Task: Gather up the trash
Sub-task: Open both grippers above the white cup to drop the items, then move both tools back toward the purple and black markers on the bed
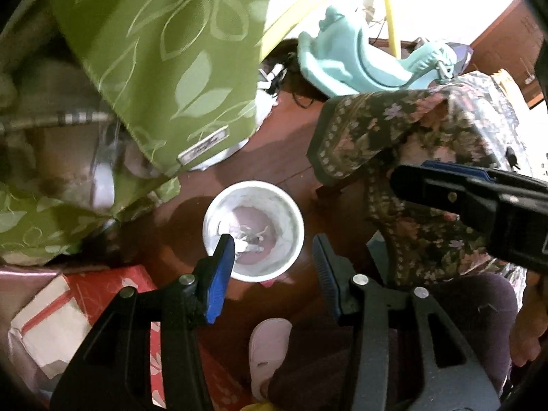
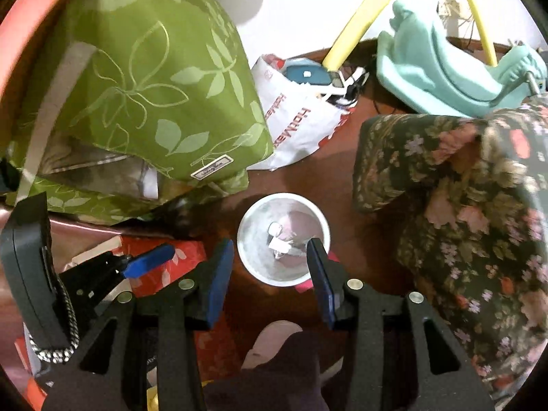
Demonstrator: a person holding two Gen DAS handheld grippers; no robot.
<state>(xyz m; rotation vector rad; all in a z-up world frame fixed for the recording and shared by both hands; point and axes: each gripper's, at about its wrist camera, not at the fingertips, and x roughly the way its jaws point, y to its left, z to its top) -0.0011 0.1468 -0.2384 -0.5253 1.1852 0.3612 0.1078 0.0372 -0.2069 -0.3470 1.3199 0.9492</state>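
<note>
Both grippers hang above the wooden floor (image 2: 346,185), looking straight down into a white bin (image 1: 253,229). It stands upright, mouth open to the cameras, with a few pale crumpled scraps (image 2: 279,241) lying on its bottom.

The left gripper (image 1: 272,250) has its jaws spread wide and nothing between them; its left blue finger (image 1: 221,274) overlaps the bin's near-left rim, so in that view the bin sits ahead and a shade left of centre. The right gripper (image 2: 270,257) is spread wide as well, empty, and here the bin lies almost dead between the two fingers, just ahead of the tips. How high either gripper is above the rim, I can't tell.

So the call, as I read it: the right gripper is the better lined up. The bin is round, no long axis to worry about.

Around it: a green leaf-print bag (image 2: 164,78) far left, a white shopping bag (image 2: 301,126) beyond, a flowered cloth (image 2: 462,205) to the right, a red box (image 1: 113,294) near left, and a pink slipper (image 1: 267,352) right below.
</note>
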